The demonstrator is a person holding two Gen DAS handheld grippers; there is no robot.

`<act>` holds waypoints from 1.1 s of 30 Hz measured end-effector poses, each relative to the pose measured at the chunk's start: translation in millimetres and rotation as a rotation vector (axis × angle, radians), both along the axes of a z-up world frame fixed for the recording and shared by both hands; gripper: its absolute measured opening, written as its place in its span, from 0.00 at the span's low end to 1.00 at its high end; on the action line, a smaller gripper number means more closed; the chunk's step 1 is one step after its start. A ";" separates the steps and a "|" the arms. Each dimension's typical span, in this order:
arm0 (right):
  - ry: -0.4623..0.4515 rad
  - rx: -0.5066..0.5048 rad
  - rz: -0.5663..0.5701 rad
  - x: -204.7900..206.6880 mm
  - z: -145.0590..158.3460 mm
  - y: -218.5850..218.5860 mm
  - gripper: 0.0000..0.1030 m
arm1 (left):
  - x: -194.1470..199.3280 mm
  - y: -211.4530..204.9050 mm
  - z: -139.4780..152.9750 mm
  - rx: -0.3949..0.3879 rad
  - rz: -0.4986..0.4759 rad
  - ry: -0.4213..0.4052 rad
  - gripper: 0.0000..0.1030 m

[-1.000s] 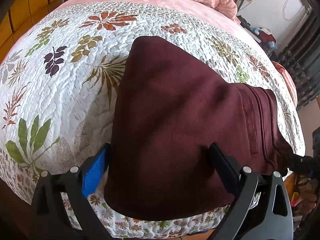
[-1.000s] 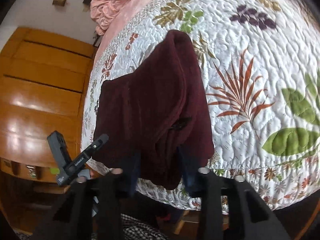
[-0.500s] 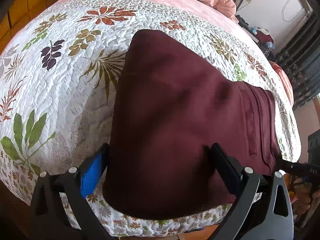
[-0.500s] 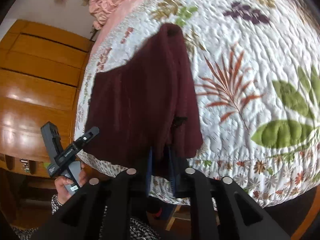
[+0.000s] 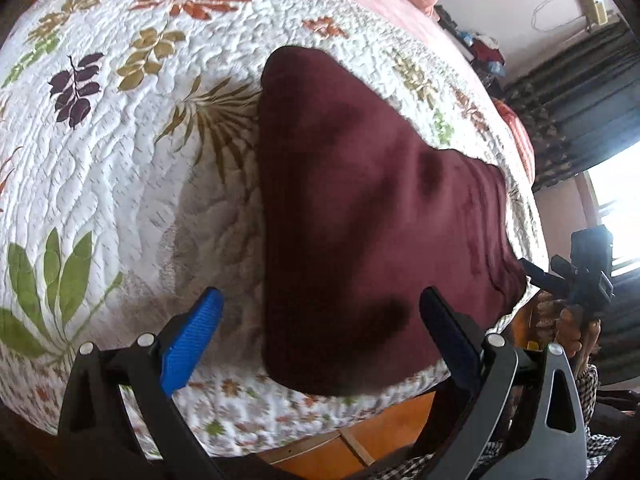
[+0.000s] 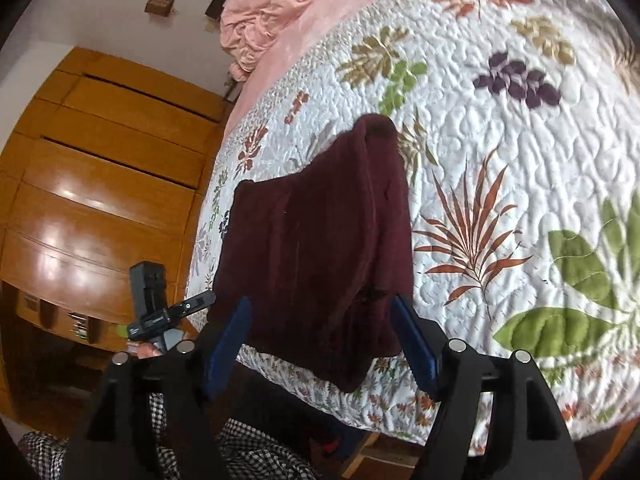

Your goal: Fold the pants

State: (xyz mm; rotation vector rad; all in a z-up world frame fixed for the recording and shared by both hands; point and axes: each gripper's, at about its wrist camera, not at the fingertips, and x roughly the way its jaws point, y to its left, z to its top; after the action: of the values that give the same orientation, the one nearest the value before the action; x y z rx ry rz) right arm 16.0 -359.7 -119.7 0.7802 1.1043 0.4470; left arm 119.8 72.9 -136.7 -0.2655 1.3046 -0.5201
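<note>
Dark maroon pants point(image 5: 360, 216) lie folded on a white floral quilt point(image 5: 120, 168) at the bed's near edge, their near end hanging slightly over it. They also show in the right wrist view point(image 6: 320, 248). My left gripper point(image 5: 320, 320) is open, its jaws apart on either side of the pants' near end, holding nothing. My right gripper point(image 6: 320, 320) is open and empty, its jaws spread just short of the pants' other near corner. Each gripper shows in the other's view: the right one point(image 5: 576, 276), the left one point(image 6: 160, 312).
The quilt point(image 6: 520, 160) covers the bed. A pink blanket point(image 6: 280, 4) is bunched at the head. A wooden wardrobe point(image 6: 100, 184) stands beside the bed. Dark curtains point(image 5: 580, 92) and a bright window are on the far side.
My right gripper was shut on the pants' corner; it has opened and let go. Both grippers have drawn back a little from the pants, which now rest on the quilt.
</note>
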 end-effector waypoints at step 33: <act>0.030 0.078 0.056 59.5 -71.6 24.4 0.52 | 44.8 -53.3 -58.7 -0.309 -0.002 0.249 0.81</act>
State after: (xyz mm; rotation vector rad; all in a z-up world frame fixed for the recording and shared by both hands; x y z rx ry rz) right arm 75.5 -335.3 -191.3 0.8281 1.1442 0.5297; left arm 164.5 19.6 -195.4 -0.6007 1.4626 -0.7078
